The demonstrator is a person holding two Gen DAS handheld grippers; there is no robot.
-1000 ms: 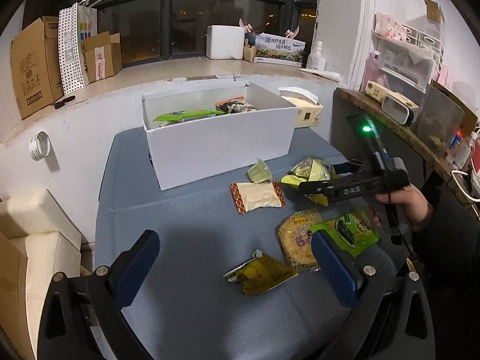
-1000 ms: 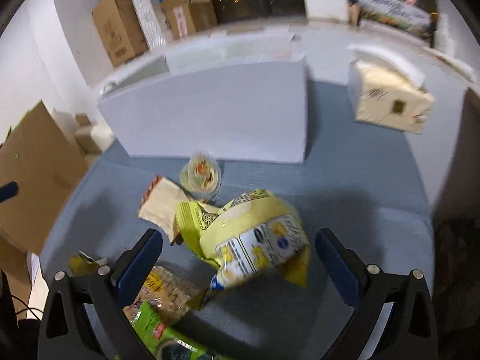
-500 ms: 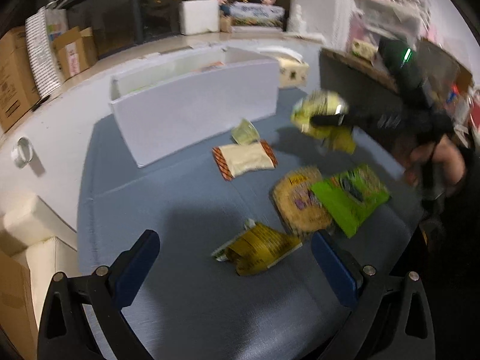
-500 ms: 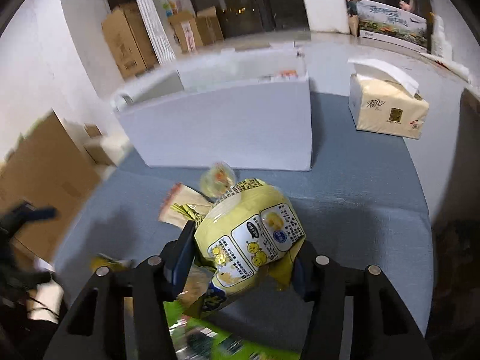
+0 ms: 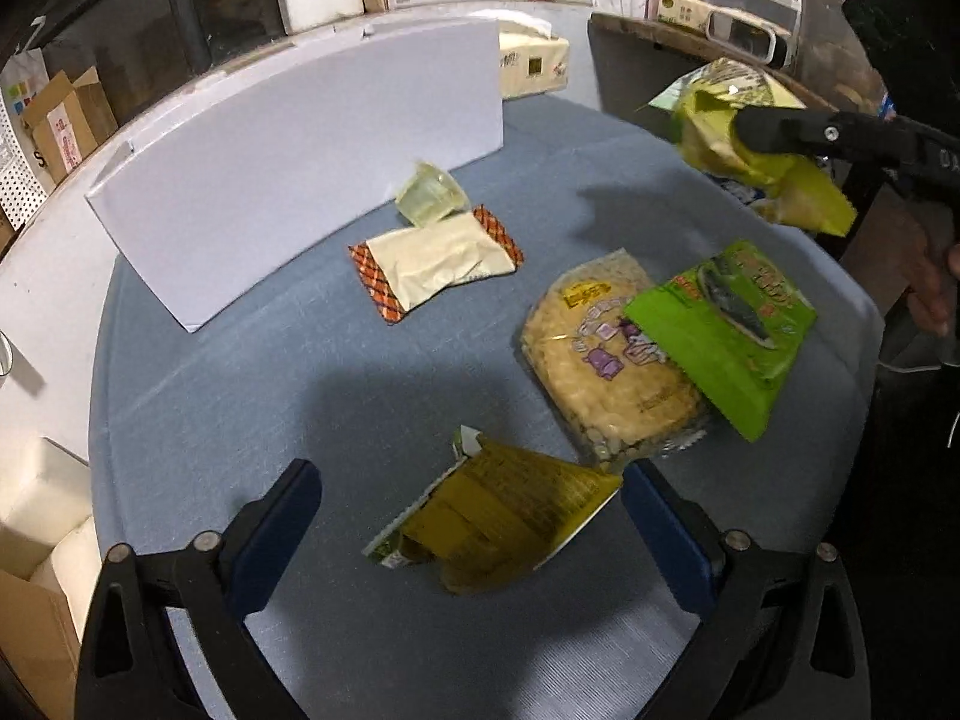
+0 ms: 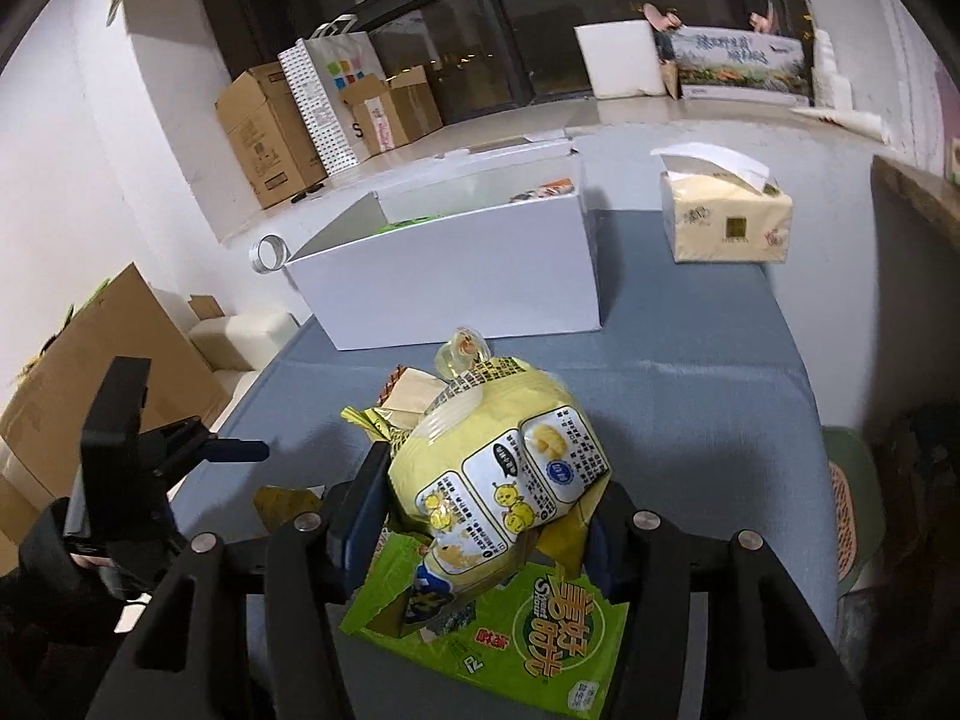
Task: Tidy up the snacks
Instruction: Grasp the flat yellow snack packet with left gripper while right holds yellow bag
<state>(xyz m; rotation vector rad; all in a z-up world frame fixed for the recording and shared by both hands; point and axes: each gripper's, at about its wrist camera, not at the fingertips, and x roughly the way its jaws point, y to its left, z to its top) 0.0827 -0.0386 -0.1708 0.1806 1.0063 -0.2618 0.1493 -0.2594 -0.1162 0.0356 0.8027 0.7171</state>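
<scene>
My right gripper [image 6: 486, 516] is shut on a puffy yellow snack bag [image 6: 498, 468] and holds it above the blue table; the bag also shows in the left wrist view [image 5: 738, 144]. My left gripper [image 5: 468, 510] is open and empty, low over a dark yellow packet [image 5: 498, 516]. On the table lie a round cracker pack [image 5: 606, 360], a green packet [image 5: 726, 330], a cream packet with orange ends [image 5: 438, 264] and a small jelly cup [image 5: 429, 201]. The white box [image 6: 456, 276] stands at the back and holds some snacks.
A tissue box [image 6: 726, 219] stands at the table's back right. Cardboard boxes [image 6: 264, 132] and a paper bag [image 6: 327, 96] stand on the window ledge. A wooden shelf edge [image 5: 672, 42] is at the right. White cushions [image 5: 42, 516] lie left of the table.
My right gripper closed on the yellow snack bag and lifted it off the table. My left gripper moved forward and lower, over the dark yellow packet.
</scene>
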